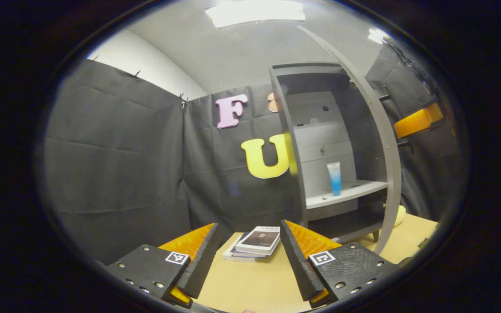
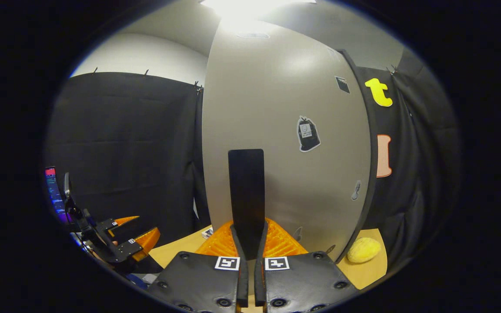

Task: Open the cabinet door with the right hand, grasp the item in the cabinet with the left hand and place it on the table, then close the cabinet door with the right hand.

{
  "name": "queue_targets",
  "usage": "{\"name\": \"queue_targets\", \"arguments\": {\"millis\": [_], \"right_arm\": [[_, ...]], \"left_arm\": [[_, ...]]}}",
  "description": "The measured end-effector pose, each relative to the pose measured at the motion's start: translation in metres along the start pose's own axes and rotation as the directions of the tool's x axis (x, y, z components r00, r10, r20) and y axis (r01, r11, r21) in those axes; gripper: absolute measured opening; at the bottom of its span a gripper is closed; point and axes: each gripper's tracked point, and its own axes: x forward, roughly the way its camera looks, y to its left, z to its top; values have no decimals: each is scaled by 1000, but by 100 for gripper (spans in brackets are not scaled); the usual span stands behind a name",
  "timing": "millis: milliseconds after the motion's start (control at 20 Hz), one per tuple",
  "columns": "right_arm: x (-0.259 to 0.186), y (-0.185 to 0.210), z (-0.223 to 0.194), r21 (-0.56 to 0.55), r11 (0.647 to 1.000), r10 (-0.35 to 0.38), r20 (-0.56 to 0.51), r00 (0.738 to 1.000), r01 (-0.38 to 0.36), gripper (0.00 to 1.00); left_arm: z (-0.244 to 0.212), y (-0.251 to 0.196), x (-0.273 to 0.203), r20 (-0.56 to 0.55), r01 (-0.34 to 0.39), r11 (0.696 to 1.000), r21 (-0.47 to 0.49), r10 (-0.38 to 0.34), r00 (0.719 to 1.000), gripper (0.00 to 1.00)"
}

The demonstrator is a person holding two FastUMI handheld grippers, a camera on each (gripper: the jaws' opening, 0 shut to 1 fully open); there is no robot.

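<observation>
While the cabinet door [image 2: 285, 143] stands swung open, with the right gripper [image 2: 247, 243] pinched on its dark vertical handle [image 2: 246, 191], the item for retrieval is a tube [image 1: 334, 177], clear above and blue below.

- Location of tube: upright on the middle shelf [image 1: 346, 193] of the grey cabinet [image 1: 320, 143], near the shelf's front edge, clear of the walls.
- Long axis: vertical.
- Left gripper [image 1: 246, 256]: fingers spread wide apart, holding nothing, low over the tabletop [image 1: 250, 282]. The tube lies ahead, above and to the right of the gap between them, well apart.
- Nearer hand: the left, by judgement. The right is occupied at the door and sits on its outer face.
- Coming move, as judged: the left gripper must rise and bear right into the opening, its fingers closing across the upright tube from the sides.
- Other contents: stacked books [image 1: 255, 243] on the tabletop just beyond the left fingers; a yellow rounded object [image 2: 363, 250] on the tabletop by the door's lower edge.
</observation>
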Motion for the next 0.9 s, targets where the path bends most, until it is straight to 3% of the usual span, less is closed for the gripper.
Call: {"name": "queue_targets", "arguments": {"millis": [400, 650, 900], "right_arm": [[-43, -33, -5, 5, 1000, -19, -4, 1000, 19, 7], [-65, -53, -6, 7, 999, -53, -6, 999, 53, 3], [-88, -83, -7, -3, 992, -128, -2, 992, 128, 6]], "left_arm": [[15, -77, 3, 30, 117, 993, -19, -117, 993, 85], [19, -105, 5, 40, 145, 989, -30, -144, 989, 85], [22, -130, 8, 42, 167, 985, -37, -165, 985, 85]]}}
